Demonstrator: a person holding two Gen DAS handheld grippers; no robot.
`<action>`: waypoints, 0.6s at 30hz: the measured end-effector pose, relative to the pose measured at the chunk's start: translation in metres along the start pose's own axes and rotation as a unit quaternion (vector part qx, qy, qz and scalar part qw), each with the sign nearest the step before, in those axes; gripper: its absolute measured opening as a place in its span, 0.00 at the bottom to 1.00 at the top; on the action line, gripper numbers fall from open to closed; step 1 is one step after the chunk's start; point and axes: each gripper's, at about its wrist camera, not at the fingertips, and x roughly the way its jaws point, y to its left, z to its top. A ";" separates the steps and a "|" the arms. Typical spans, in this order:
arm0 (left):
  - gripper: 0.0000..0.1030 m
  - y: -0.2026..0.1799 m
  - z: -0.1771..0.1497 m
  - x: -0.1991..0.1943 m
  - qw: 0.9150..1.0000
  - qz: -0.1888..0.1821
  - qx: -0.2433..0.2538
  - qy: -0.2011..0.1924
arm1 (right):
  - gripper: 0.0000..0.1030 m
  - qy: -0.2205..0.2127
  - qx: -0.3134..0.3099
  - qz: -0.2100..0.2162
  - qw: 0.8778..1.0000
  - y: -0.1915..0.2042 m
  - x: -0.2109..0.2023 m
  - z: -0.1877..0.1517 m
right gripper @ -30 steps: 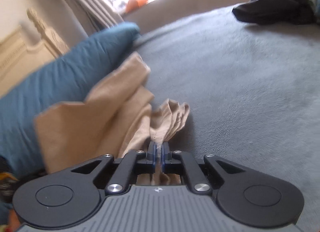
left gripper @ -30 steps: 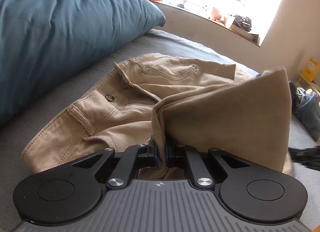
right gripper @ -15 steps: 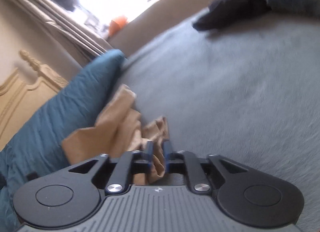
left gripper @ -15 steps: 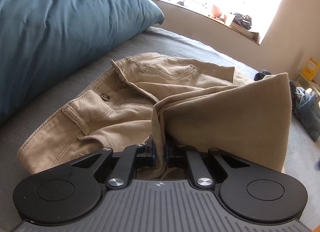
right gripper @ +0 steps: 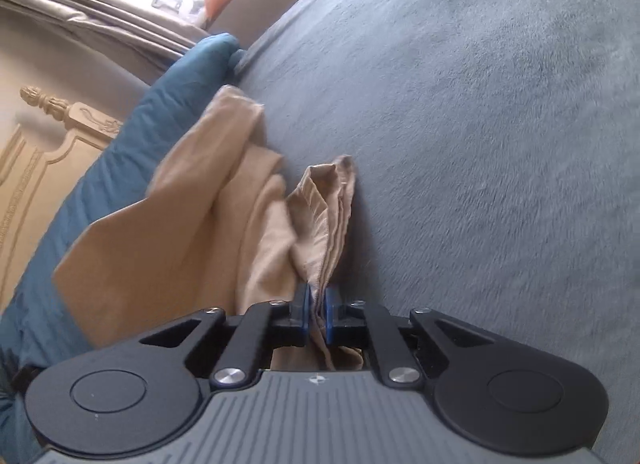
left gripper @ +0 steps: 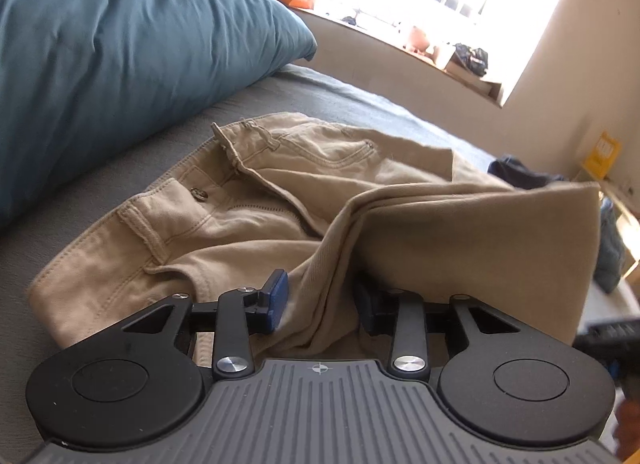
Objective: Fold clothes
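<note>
Beige trousers [left gripper: 260, 204] lie on the grey bed cover [left gripper: 280, 96], waistband and button to the left, a leg folded back over them [left gripper: 480, 232]. My left gripper [left gripper: 320, 300] sits at the near edge of that fold. Its jaws are opening, and the fabric hangs loose between the blue pads [left gripper: 276, 296] without being pressed. In the right wrist view my right gripper [right gripper: 316, 304] is closing, its pads pinching a bunched hem of the trousers [right gripper: 324, 204] just above the bed cover [right gripper: 480, 144].
A big teal pillow [left gripper: 120, 44] lies left of the trousers, also the pillow [right gripper: 160, 112] in the right wrist view, against a carved cream headboard [right gripper: 40, 144]. Dark clothes [left gripper: 520, 176] sit farther along the bed. A bright window sill [left gripper: 400, 44] runs behind.
The left jaws have spread and let go of the fold they pinched. The right gripper loosened half a second ago, rolled and sank toward the bed, and now pinches the hem again.
</note>
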 end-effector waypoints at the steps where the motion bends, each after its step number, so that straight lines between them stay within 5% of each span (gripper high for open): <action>1: 0.35 0.001 0.001 0.002 1.000 -0.003 -0.006 0.000 | 0.07 0.003 -0.003 0.004 1.000 0.007 -0.006 -0.005; 7: 0.35 0.014 0.006 0.010 0.998 -0.024 -0.050 0.009 | 0.07 0.009 -0.003 0.040 0.999 0.036 -0.043 -0.031; 13: 0.39 0.026 0.005 0.020 0.991 -0.046 -0.121 0.036 | 0.07 -0.040 0.003 0.064 0.997 0.042 -0.088 -0.026; 18: 0.39 0.020 0.003 0.010 0.988 -0.065 -0.131 0.045 | 0.07 -0.105 -0.004 0.055 0.993 0.040 -0.138 -0.017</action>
